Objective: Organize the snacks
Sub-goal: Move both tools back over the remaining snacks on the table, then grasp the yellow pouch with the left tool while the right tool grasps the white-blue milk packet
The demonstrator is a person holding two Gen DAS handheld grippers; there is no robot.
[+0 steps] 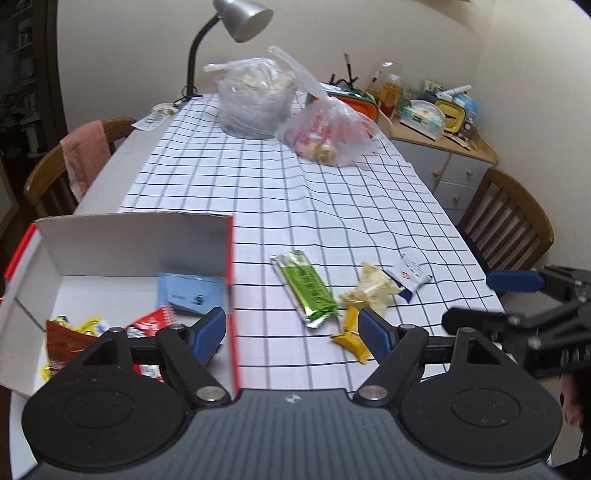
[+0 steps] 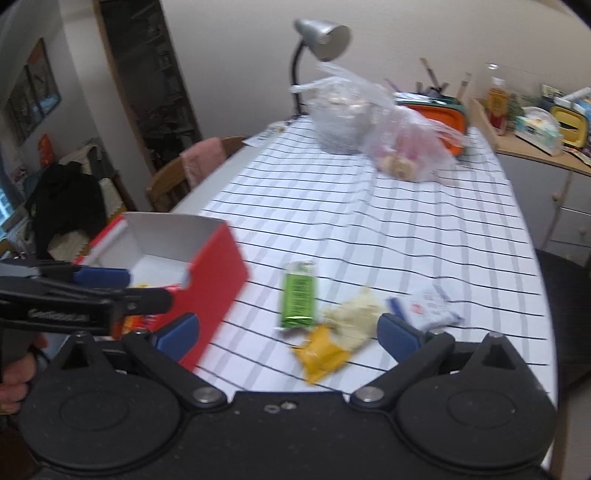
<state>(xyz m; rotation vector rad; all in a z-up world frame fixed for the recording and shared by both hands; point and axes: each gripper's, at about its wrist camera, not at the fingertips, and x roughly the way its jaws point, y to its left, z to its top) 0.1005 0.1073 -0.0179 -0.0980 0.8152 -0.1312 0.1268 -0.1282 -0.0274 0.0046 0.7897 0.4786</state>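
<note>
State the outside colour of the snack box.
Red box, white inside; clearest in the right wrist view.

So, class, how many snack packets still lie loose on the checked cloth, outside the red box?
4: green bar, yellow packet nearest, pale crumpled packet right of the bar, white packet farthest right.

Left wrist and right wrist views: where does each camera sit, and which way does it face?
Left wrist view: on the left gripper, over the red box's right wall, facing down the table toward the lamp; own open fingers show, right gripper at the right edge.
Right wrist view: on the right gripper, above the yellow packet; own open fingers show, left gripper at left.
Both show the box, green bar, lamp.
</note>
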